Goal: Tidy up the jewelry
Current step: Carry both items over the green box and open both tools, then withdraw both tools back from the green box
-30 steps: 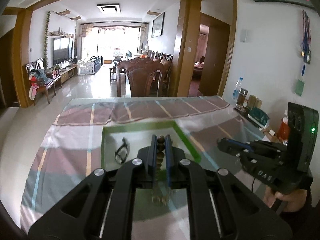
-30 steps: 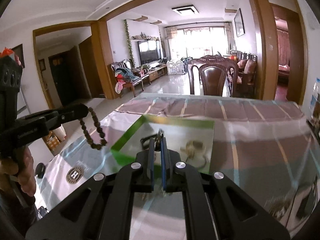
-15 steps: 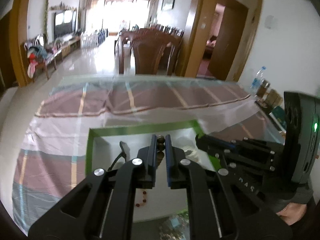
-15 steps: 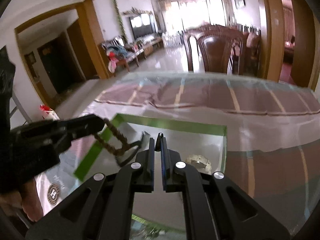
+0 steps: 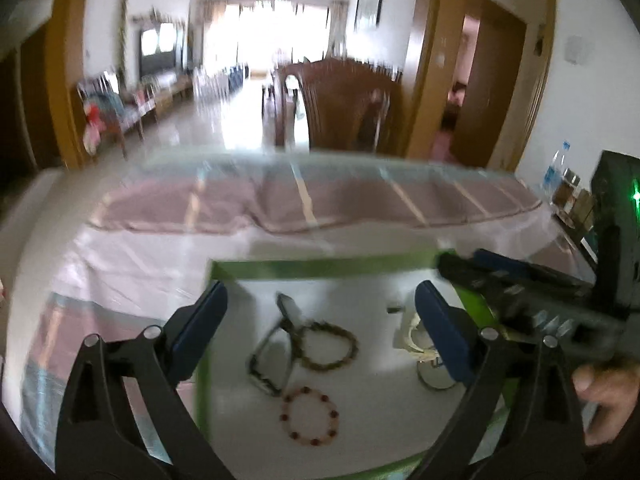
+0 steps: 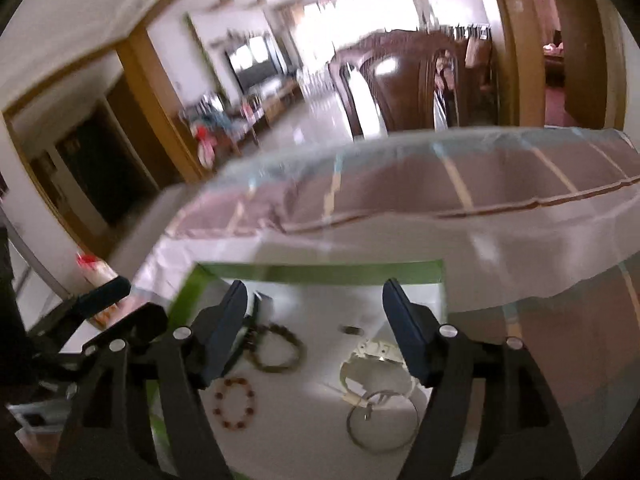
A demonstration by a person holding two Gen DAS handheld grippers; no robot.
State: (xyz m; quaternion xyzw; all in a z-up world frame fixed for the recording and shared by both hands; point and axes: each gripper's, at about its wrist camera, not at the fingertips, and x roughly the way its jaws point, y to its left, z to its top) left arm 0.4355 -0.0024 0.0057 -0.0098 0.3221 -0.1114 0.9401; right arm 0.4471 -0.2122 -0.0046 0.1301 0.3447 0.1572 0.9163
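Note:
A white tray with a green rim point(image 5: 320, 267) lies on the table; it also shows in the right wrist view point(image 6: 320, 270). In it lie a brown bead bracelet point(image 5: 330, 345) point(image 6: 276, 347), a red bead bracelet point(image 5: 310, 412) point(image 6: 234, 402), a black watch point(image 5: 276, 346), a white watch point(image 6: 368, 354) point(image 5: 412, 336) and a silver bangle point(image 6: 382, 420). My left gripper point(image 5: 320, 320) is open and empty above the tray. My right gripper point(image 6: 316, 328) is open and empty above the tray, beside the left one.
The table carries a pink and mauve checked cloth point(image 5: 280, 204) under clear plastic. Wooden chairs point(image 5: 340, 104) stand at its far side. Bottles and jars point(image 5: 560, 188) stand at the right edge by the wall. A small red and white object point(image 6: 94, 270) sits at the left.
Both grippers have opened. The brown bead bracelet has left the left gripper and now lies in the tray. Both cameras have tilted down toward the tray.

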